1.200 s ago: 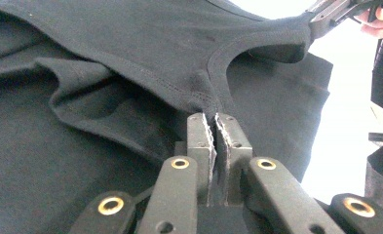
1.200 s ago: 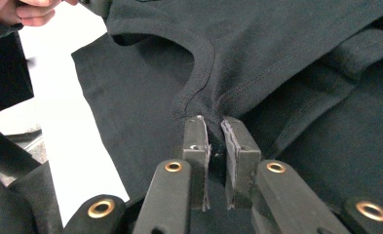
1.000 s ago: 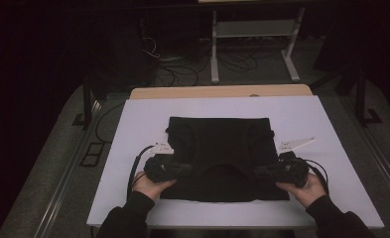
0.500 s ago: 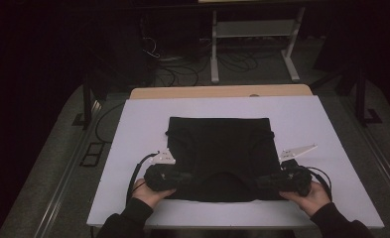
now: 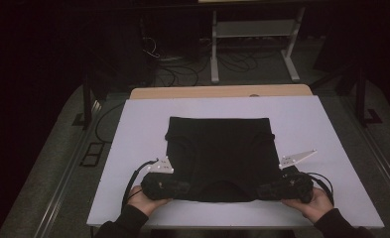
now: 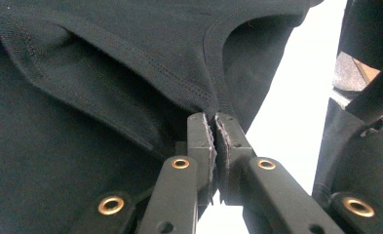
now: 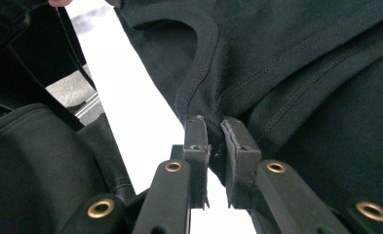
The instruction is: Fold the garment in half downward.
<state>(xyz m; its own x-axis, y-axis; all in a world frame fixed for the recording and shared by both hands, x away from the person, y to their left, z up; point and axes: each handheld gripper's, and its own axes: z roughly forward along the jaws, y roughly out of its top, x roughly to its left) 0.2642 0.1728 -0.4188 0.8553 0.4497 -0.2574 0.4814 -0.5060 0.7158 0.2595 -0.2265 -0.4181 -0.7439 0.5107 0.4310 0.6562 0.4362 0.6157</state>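
Observation:
A black T-shirt (image 5: 220, 148) lies flat on the white table top (image 5: 133, 129), its neckline toward the near edge. My left gripper (image 5: 185, 188) is shut on the cloth just left of the neck opening. In the left gripper view its jaws (image 6: 214, 119) pinch the fabric (image 6: 82, 73) beside the ribbed collar. My right gripper (image 5: 262, 191) is shut on the cloth right of the neck opening. The right gripper view shows its jaws (image 7: 213, 124) clamped on the shirt (image 7: 301, 58) at the collar seam. A hand holds each gripper near the table's front edge.
A wooden strip (image 5: 222, 91) runs along the table's far side. Beyond it stand a white metal frame (image 5: 252, 44) and loose cables (image 5: 182, 74) on the dark floor. Bare white surface lies left and right of the shirt.
Both hands have drawn back toward the near edge of the table, the left more than the right, and the shirt's near edge has come along with them.

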